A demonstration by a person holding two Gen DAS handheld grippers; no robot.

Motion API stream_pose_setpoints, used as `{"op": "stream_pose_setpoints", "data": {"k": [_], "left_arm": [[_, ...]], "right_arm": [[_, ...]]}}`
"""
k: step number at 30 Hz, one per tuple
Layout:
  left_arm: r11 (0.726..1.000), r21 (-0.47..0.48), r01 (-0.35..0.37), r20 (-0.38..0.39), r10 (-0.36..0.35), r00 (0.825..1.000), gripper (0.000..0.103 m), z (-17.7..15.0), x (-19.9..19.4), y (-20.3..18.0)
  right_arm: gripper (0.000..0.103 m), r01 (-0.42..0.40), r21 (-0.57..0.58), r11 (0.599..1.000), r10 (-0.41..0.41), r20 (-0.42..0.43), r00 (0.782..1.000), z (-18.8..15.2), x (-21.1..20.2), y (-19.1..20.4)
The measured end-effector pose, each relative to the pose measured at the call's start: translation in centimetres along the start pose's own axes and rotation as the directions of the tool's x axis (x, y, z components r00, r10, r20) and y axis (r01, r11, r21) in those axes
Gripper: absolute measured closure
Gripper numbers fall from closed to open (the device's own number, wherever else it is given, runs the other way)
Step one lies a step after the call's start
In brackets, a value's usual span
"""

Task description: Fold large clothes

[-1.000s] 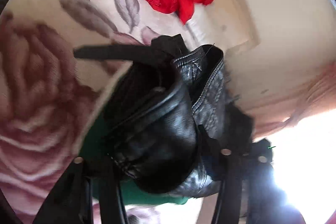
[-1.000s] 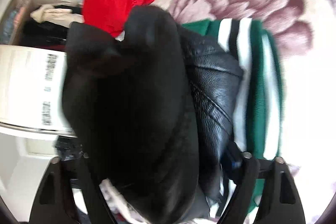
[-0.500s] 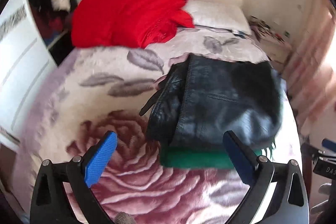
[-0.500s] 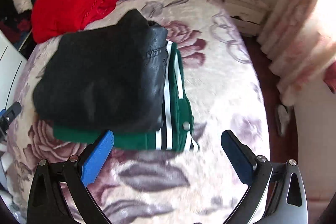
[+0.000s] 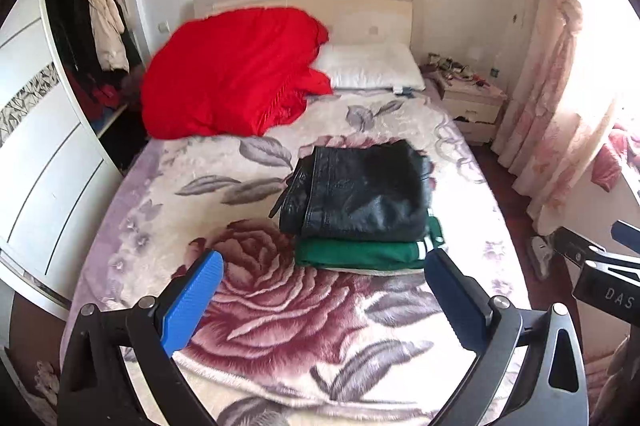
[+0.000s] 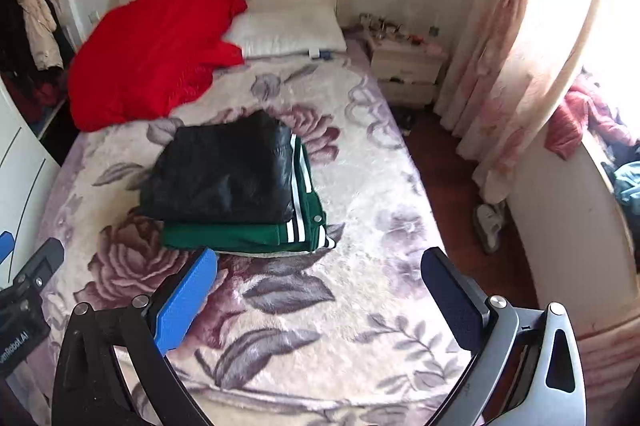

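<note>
Gaping wide and holding nothing, the left gripper (image 5: pixel 320 290) and right gripper (image 6: pixel 320 286) hang over the floral bed cover (image 6: pixel 360 306). Ahead, the folded black leather jacket (image 5: pixel 360 194) lies atop a folded green garment (image 5: pixel 360 254), short of the red blanket (image 5: pixel 232 74).

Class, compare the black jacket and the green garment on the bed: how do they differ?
The black jacket lies on top; the green garment sits beneath it. The jacket looks plain, shiny and leathery; the green garment looks matte, with white stripes along one edge. Both are folded into one stack on the bed.
</note>
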State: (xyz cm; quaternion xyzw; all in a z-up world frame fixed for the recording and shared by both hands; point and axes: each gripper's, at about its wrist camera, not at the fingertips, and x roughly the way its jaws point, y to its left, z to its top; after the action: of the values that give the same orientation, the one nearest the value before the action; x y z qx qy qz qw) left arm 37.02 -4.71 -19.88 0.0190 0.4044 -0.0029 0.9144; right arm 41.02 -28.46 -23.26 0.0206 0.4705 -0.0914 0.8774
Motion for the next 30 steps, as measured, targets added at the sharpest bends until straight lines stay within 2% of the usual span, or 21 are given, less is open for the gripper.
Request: {"op": "stream_pose_setpoints", "data": {"k": [6, 14, 18, 23, 30], "left_arm": [[1.0, -0.013, -0.011, 0.052, 0.011, 0.999, 0.0, -1.1, -8.2, -0.1], [0.999, -0.044, -0.013, 0.092, 0.017, 0.996, 0.0, -2.4, -14.9, -0.3], [0.999, -0.053, 0.0, 0.093, 0.005, 0.996, 0.0, -2.6, -17.9, -0.6], [0.998, -0.049, -0.033, 0.078, 0.037, 0.996, 0.0, -2.6, -21.1, -0.9], [0.998, -0.053, -0.045, 0.096, 0.05, 0.994, 0.0, -3.0, -23.3, -0.9]], "right_arm": [[0.0, -0.007, -0.012, 1.0, 0.008, 0.08, 0.997, -1.9, -11.3, -1.2], [0.0, -0.028, -0.049, 0.998, 0.036, 0.167, 0.985, -4.9, -23.1, -2.4], [0.0, -0.053, -0.046, 0.998, 0.061, 0.182, 0.981, -6.0, -27.3, -3.2], [0.0, -0.067, -0.05, 0.996, 0.076, 0.208, 0.975, -6.9, -32.3, -4.3], [0.0, -0.078, -0.072, 0.994, 0.093, 0.242, 0.966, -6.9, -37.5, -5.2]]}}
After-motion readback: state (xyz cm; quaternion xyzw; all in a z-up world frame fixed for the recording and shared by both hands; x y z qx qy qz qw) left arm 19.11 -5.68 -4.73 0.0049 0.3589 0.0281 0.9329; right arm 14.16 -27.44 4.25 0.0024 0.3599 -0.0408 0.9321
